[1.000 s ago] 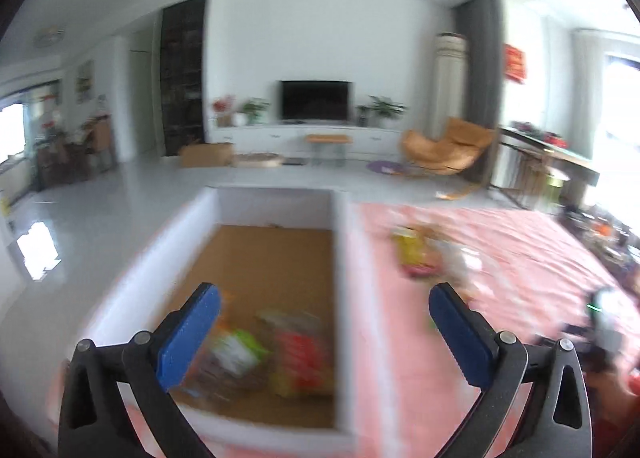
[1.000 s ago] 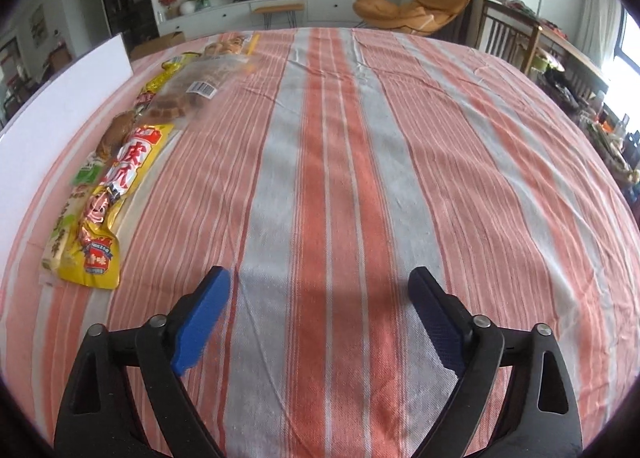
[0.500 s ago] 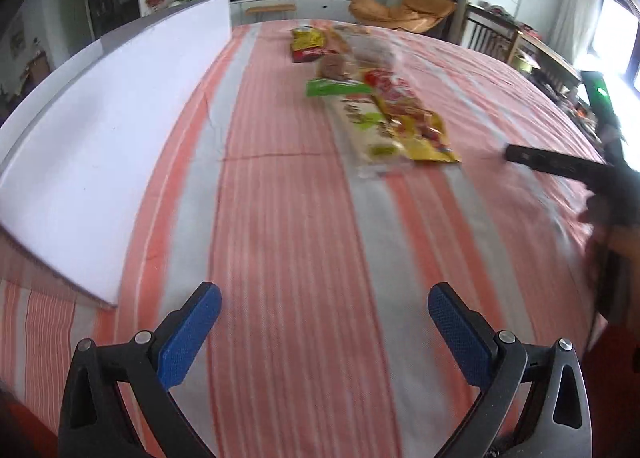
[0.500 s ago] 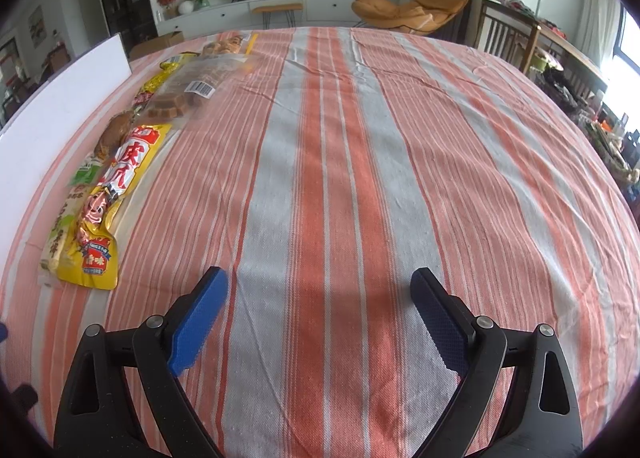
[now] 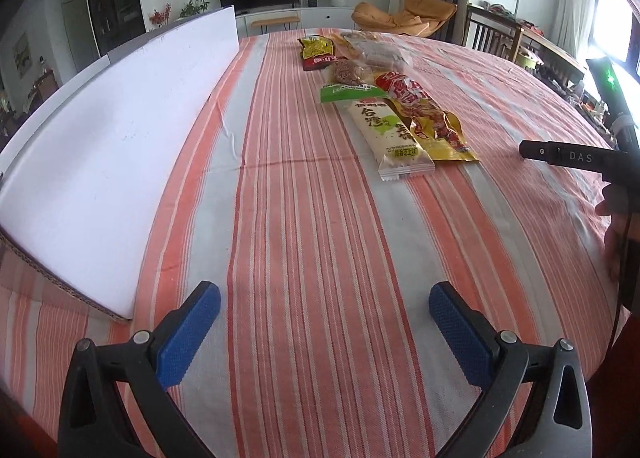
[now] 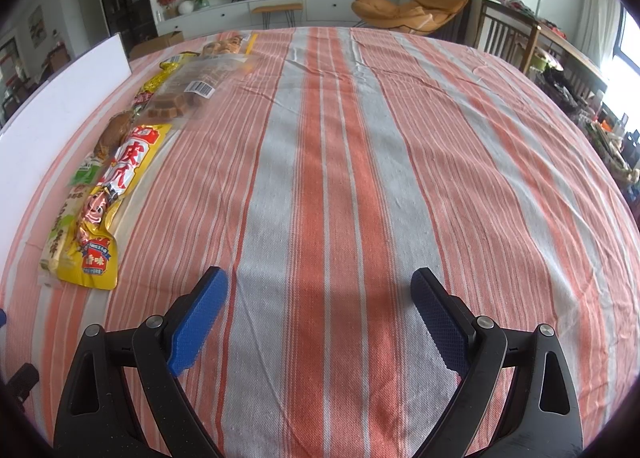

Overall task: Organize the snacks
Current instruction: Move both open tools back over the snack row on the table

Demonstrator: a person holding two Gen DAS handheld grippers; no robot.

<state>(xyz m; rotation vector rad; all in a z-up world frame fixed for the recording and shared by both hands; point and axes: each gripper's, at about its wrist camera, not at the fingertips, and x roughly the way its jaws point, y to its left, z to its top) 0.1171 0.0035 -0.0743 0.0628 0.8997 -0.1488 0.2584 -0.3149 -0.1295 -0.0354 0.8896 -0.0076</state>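
Note:
Several snack packets lie in a row on the striped tablecloth [image 5: 304,218]: a white and green packet [image 5: 384,126], a yellow and red packet [image 5: 432,118] [image 6: 104,210], a clear bag of brown pieces [image 6: 188,90] and a yellow packet [image 5: 316,52] at the far end. A white box [image 5: 100,162] stands to the left of them; its inside is hidden. My left gripper [image 5: 324,322] hovers open and empty near the table's front, well short of the packets. My right gripper [image 6: 320,310] is open and empty too, right of the packets.
The other hand-held tool [image 5: 568,156] and a hand [image 5: 616,226] show at the right edge of the left wrist view. Beyond the table stand chairs [image 6: 508,42], an orange lounge chair [image 6: 408,10] and a TV cabinet [image 6: 264,14].
My left gripper swung from above the box, where packets lay inside, down to the tablecloth in front of the snack row. The right gripper has barely moved.

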